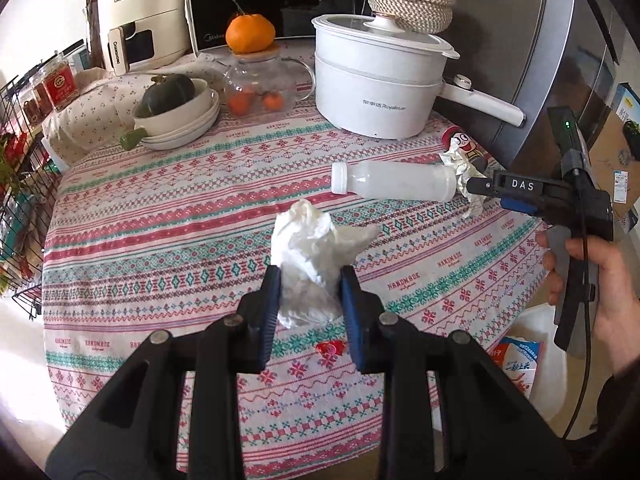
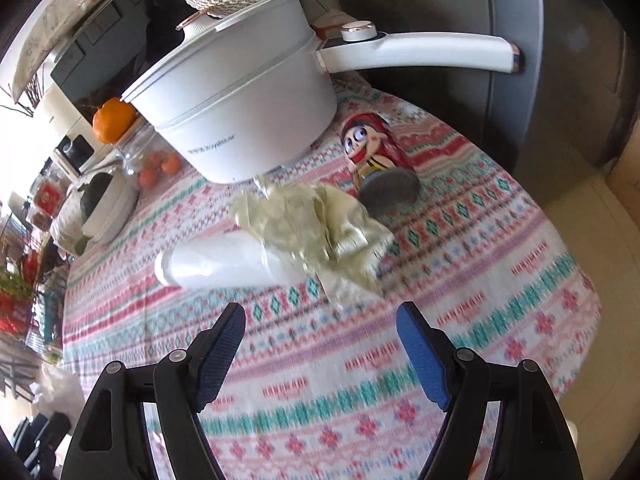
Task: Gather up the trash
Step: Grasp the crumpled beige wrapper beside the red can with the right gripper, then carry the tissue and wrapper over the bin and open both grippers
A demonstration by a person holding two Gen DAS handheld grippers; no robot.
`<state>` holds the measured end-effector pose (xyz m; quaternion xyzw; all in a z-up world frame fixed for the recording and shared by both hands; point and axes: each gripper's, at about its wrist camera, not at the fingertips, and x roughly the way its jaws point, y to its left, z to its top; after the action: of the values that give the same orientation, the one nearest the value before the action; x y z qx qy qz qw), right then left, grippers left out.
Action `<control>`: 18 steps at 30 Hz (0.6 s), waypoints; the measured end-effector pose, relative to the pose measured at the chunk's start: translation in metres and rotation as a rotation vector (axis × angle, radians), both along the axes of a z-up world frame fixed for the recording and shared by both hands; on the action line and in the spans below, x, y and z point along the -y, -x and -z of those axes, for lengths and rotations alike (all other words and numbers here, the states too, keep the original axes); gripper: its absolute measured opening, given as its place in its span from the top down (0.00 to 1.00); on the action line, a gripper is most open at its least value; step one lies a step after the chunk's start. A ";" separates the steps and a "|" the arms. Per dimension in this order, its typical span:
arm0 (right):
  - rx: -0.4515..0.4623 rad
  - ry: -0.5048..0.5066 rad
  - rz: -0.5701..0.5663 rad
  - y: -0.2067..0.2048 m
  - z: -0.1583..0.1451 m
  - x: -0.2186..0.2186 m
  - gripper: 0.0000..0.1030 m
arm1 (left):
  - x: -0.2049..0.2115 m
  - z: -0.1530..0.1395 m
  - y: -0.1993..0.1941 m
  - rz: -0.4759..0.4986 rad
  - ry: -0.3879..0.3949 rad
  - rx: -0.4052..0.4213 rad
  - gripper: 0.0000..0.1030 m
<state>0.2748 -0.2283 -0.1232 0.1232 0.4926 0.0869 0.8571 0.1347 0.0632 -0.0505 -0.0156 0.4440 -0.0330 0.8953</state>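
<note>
Just in front of the lying plastic bottle [image 1: 394, 184], my left gripper [image 1: 310, 296] pinched the crumpled white tissue [image 1: 316, 252] at mid-bulk (light, soft, compressible), while my right gripper [image 2: 320, 332] stood wide, empty, near the bottle-side crumpled paper [image 2: 316, 224].

Crumpled tissues: two, a white tissue wad [image 1: 316, 248] and a crumpled paper [image 2: 316, 228]
Plastic bottles: one, white bottle [image 1: 394, 183]
Cartoon cans: one, red can [image 2: 378, 156]
Electric pots: one, white cooker [image 1: 376, 84]
Glass teapots: one [image 1: 260, 84]
Large oranges: one [image 1: 250, 32]
Squashes: one, green [image 1: 168, 94]
</note>
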 end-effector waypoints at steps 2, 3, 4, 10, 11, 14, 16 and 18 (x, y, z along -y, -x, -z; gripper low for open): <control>0.010 -0.010 0.001 -0.013 0.004 -0.002 0.23 | -0.004 0.003 -0.005 -0.009 -0.003 -0.004 0.69; 0.014 -0.017 0.003 -0.018 0.006 -0.003 0.23 | -0.007 0.004 -0.008 -0.012 0.005 -0.010 0.69; 0.017 -0.024 0.009 -0.022 0.008 -0.001 0.23 | -0.009 0.005 -0.009 -0.015 0.010 -0.014 0.69; -0.010 -0.121 0.071 -0.044 0.024 0.014 0.24 | -0.015 0.015 -0.018 -0.030 0.033 -0.047 0.69; -0.016 -0.134 0.080 -0.046 0.028 0.017 0.29 | -0.015 0.016 -0.019 -0.031 0.038 -0.053 0.69; -0.008 -0.191 0.084 -0.048 0.035 0.026 0.66 | -0.014 0.020 -0.020 -0.030 0.044 -0.066 0.69; -0.028 -0.202 0.073 -0.048 0.041 0.029 0.70 | -0.013 0.021 -0.020 -0.032 0.044 -0.068 0.69; -0.023 -0.189 0.048 -0.044 0.039 0.029 0.79 | -0.013 0.019 -0.019 -0.034 0.053 -0.067 0.69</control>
<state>0.3191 -0.2574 -0.1619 0.2163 0.4889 0.1111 0.8378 0.1536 0.0765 -0.0697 -0.0479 0.4724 -0.0287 0.8796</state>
